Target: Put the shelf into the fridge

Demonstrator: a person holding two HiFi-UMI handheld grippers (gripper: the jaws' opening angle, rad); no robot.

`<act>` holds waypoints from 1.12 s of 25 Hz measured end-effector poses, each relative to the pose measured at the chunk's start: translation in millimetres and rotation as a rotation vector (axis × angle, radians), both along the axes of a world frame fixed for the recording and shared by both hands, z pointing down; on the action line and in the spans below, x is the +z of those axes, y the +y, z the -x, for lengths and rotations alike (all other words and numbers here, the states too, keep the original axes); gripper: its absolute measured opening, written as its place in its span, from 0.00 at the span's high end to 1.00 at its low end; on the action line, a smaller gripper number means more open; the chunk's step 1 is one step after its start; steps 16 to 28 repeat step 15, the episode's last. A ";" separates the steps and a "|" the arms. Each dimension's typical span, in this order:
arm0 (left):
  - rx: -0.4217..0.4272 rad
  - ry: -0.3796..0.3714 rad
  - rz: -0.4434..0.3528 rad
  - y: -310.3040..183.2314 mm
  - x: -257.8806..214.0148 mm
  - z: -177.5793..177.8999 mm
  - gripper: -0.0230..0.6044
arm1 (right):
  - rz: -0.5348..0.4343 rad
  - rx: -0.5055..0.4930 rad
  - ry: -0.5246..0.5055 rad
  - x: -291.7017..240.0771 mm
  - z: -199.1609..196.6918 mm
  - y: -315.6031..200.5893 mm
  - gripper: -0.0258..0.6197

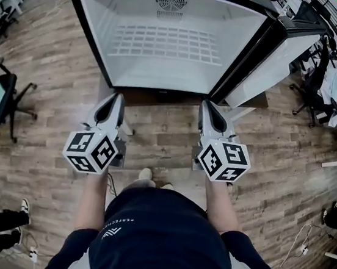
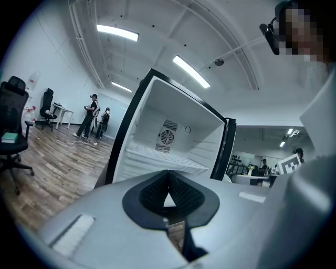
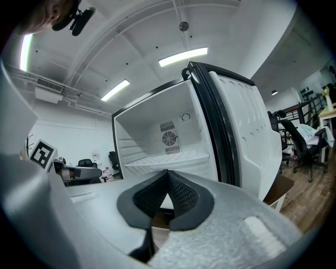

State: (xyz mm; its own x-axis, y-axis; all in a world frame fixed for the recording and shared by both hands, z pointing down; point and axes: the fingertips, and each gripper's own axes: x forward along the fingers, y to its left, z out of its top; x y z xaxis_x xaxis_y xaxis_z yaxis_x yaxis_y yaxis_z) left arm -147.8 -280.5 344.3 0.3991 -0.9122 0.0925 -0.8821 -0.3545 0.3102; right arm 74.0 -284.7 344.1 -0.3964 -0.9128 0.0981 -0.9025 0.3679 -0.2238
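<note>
Shelf [image 1: 167, 43] lies across the white inside of the open fridge [image 1: 97, 41], below the fan [image 1: 171, 2]. Left gripper [image 1: 120, 97] and right gripper [image 1: 207, 104] hover just before the fridge, both with jaws closed together and empty

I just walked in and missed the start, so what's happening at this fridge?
A person stands facing an open fridge, its door swung to the right, with a left tool and a right tool pointed toward it. Both tools are shut with nothing between their jaws. The white wire shelf already sits inside the fridge, below the fan on the back wall.
</note>
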 end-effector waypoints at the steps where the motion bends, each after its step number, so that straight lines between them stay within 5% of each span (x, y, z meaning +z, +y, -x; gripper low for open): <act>1: -0.002 0.000 0.000 0.0 0.2 0.0 0.96 | 0.001 0.001 0.000 0.3 -0.7 -0.2 0.96; 28: -0.020 0.016 0.013 2.7 4.6 1.2 0.96 | 0.024 -0.011 -0.049 4.7 -1.3 -1.2 0.96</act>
